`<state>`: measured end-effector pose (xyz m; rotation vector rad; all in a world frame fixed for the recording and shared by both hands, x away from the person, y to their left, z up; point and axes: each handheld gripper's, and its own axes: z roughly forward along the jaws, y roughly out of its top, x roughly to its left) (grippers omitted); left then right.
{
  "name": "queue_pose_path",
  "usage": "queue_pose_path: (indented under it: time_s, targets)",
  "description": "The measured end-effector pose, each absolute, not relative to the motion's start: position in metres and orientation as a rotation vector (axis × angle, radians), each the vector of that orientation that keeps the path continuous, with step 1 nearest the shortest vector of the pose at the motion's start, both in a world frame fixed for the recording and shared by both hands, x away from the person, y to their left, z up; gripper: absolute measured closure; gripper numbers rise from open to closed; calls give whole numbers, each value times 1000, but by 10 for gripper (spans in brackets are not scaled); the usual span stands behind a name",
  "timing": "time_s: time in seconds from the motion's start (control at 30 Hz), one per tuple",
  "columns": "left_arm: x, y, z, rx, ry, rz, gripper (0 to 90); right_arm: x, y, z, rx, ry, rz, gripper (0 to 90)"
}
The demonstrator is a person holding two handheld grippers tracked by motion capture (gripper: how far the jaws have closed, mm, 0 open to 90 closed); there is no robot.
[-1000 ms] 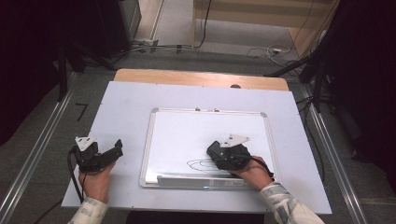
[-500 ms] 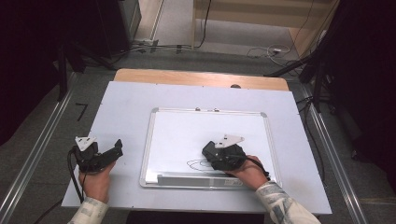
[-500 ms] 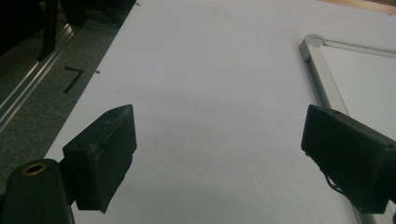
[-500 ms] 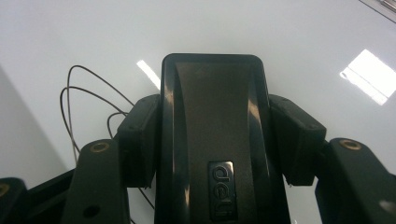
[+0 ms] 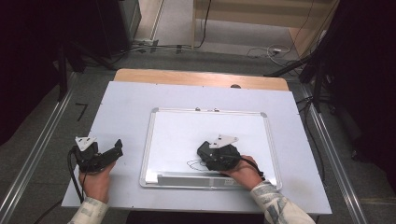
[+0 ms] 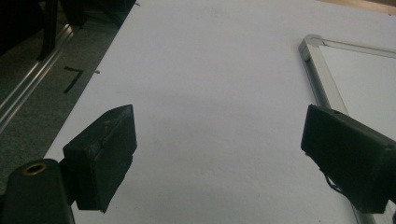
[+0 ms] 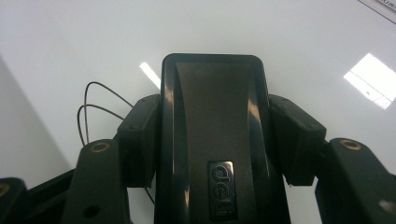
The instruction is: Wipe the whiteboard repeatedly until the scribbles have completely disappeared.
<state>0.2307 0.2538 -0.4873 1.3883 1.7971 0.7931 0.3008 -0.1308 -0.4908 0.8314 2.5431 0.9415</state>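
Right gripper [image 7: 212, 140]: jaws pinching a black eraser [image 7: 212, 121] from both sides, flat block held lengthwise between the pads, maker's badge facing the camera. Grip sits mid-body, presumably to keep the felt face level against the board while wiping. In the high view, right gripper [image 5: 219, 156] placed lower centre of the frame, over the lower middle of the whiteboard [image 5: 177, 130]. Pen marks [image 7: 93, 112], thin looping lines, visible at left of the right gripper view, just beside the eraser; same marks [image 5: 194, 164] at the gripper's left edge in the high view. Judged: erasing in progress, marks not yet cleared. Rest of the board surface clean, with bright reflections of lighting.

Left gripper [image 6: 224, 154]: jaws spread wide, nothing between them, bare table [image 6: 210, 70] beneath. In the high view, left gripper [image 5: 95, 156] resting lower left, off the board, apparently parked to stay clear of the wiping. Board frame corner [image 6: 310, 44] at upper right of the left gripper view.
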Motion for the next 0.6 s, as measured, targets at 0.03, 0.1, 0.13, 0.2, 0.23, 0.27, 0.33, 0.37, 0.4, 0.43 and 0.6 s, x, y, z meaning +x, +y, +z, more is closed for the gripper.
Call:
queue_pose_path:
  time_s: [0.03,0.1,0.13,0.2,0.23,0.27,0.33,0.37,0.4,0.43,0.6]
  targets:
    - [231,254,-487,1388,1797,793,105,301,-131,-491,833,2543,941,387]
    - [231,254,-487,1388,1797,793,105,301,-130,-491,832,2544,941,387]
    - [231,254,-487,1388,1796,793,105,301,-129,-491,830,2545,943,387]
    - [231,253,-487,1390,1796,793,105,301,-126,-491,821,2549,942,387]
    - [231,254,-487,1391,1796,793,105,300,-125,-491,823,2550,941,387]
    - [231,254,-487,1388,1797,793,105,300,-124,-491,826,2551,942,387]
    - [231,254,-487,1386,1799,794,105,300,-122,-491,824,2549,942,387]
    - [231,254,-487,1386,1798,794,105,300,-122,-491,828,2550,940,387]
    - [231,254,-487,1389,1797,793,105,300,-122,-491,827,2549,940,387]
    - [231,254,-487,1391,1796,791,105,300,-122,-491,822,2547,940,387]
    - [231,253,-487,1392,1797,792,105,299,-116,-491,825,2551,937,387]
